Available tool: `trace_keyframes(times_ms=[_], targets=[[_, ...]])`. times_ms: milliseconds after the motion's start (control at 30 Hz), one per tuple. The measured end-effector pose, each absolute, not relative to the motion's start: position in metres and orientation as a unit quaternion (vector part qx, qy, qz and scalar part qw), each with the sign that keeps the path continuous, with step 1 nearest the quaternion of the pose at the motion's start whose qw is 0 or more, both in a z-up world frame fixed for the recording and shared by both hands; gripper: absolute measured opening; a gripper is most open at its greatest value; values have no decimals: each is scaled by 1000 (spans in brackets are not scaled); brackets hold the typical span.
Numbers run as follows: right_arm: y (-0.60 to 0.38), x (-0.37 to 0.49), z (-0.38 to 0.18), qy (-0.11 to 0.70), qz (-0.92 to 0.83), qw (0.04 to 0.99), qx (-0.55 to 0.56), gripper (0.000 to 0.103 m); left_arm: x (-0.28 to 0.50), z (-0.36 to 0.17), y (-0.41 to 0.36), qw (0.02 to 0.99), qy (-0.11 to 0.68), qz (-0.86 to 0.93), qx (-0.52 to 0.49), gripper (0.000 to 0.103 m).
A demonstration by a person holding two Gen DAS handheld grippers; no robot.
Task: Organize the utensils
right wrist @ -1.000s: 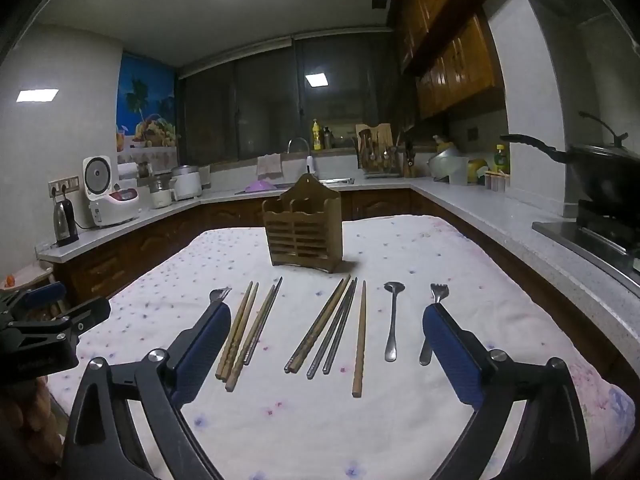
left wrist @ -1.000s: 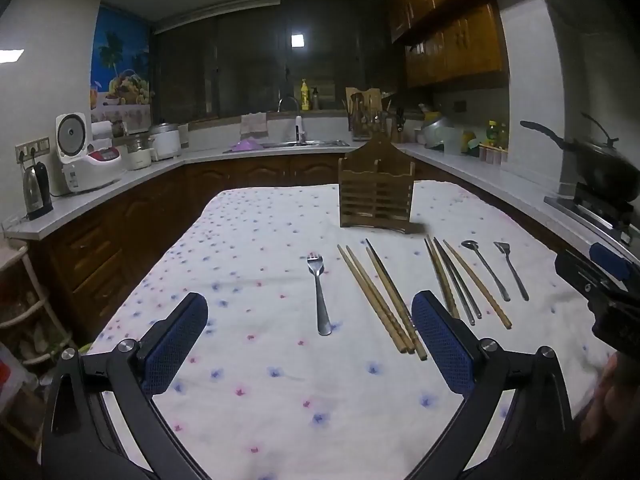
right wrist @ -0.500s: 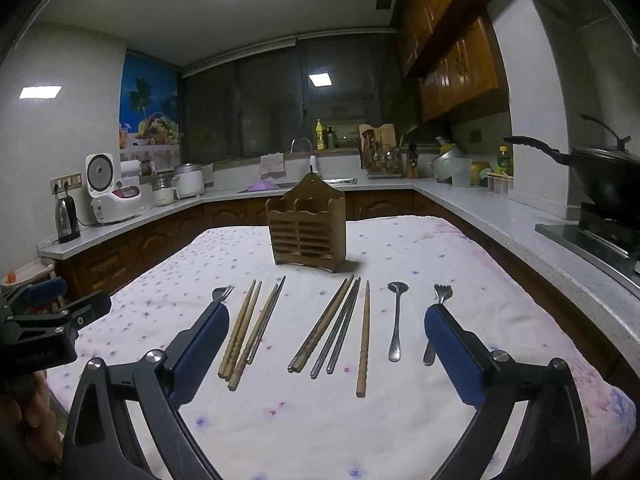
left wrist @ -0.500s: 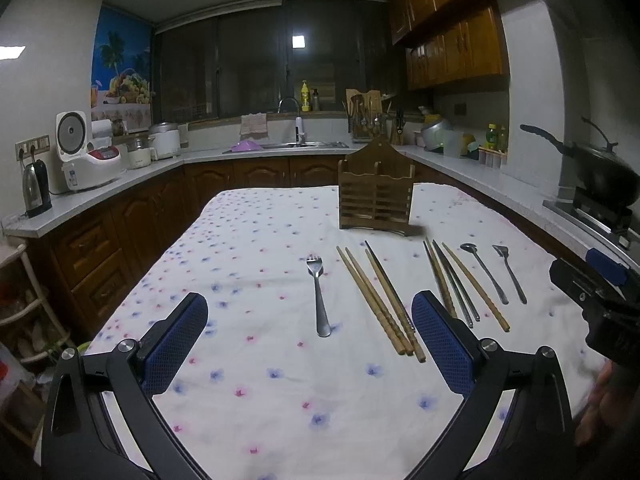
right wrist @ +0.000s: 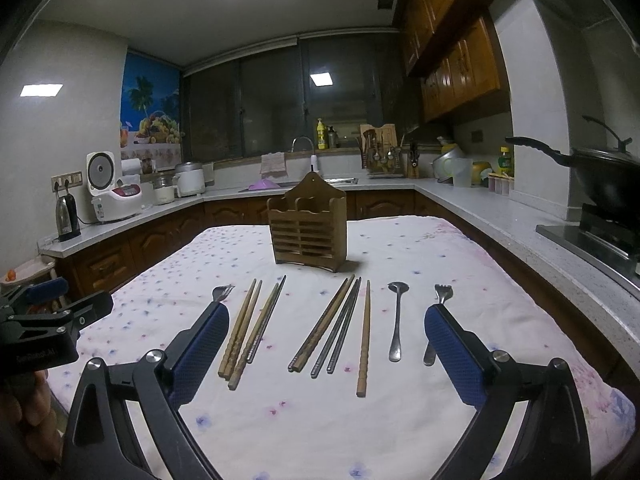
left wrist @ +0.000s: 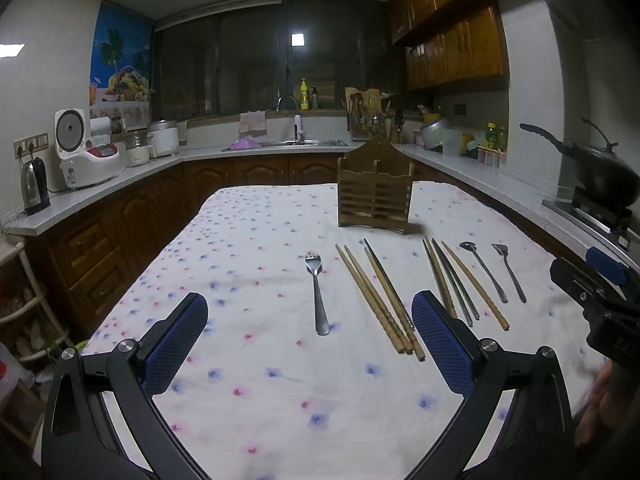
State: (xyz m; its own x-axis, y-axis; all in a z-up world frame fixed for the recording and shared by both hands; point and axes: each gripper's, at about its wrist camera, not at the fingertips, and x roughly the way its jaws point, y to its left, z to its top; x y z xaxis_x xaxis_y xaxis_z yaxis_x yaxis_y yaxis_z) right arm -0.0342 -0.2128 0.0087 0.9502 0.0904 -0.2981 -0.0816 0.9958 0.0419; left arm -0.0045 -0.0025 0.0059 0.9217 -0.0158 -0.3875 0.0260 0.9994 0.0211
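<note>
A wooden utensil holder (left wrist: pixel 375 191) (right wrist: pixel 307 227) stands upright at the far middle of the table. In front of it lie a metal fork (left wrist: pixel 317 292), wooden and metal chopsticks (left wrist: pixel 380 300) (right wrist: pixel 250 328), more chopsticks (left wrist: pixel 460 284) (right wrist: pixel 340 322), a spoon (left wrist: pixel 484 270) (right wrist: pixel 397 320) and a second fork (left wrist: pixel 510 272) (right wrist: pixel 440 300). My left gripper (left wrist: pixel 308 340) is open and empty, hovering near the first fork. My right gripper (right wrist: pixel 326 348) is open and empty above the chopsticks.
The table carries a white floral cloth (left wrist: pixel 260 248). Kitchen counters surround it, with a rice cooker (left wrist: pixel 84 156) and kettle (left wrist: pixel 34 188) at left, a sink (left wrist: pixel 292 142) at back and a wok (left wrist: pixel 600 172) on the stove at right.
Both grippers have drifted slightly; the view shifts a little. Nothing on the table has moved and both grippers stay open.
</note>
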Motion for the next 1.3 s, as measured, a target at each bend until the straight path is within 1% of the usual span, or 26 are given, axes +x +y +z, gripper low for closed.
trace_keyframes(times_ms=[1067, 1200, 1300], targets=[[-208, -32, 10, 153, 46, 987, 13, 99, -1, -3, -1, 978, 207, -15, 10, 103], [-207, -31, 10, 156, 49, 986, 15, 99, 9, -6, 4, 975, 223, -19, 0, 103], [-206, -23, 12, 171, 56, 984, 18, 99, 20, -9, 8, 968, 250, -23, -17, 103]])
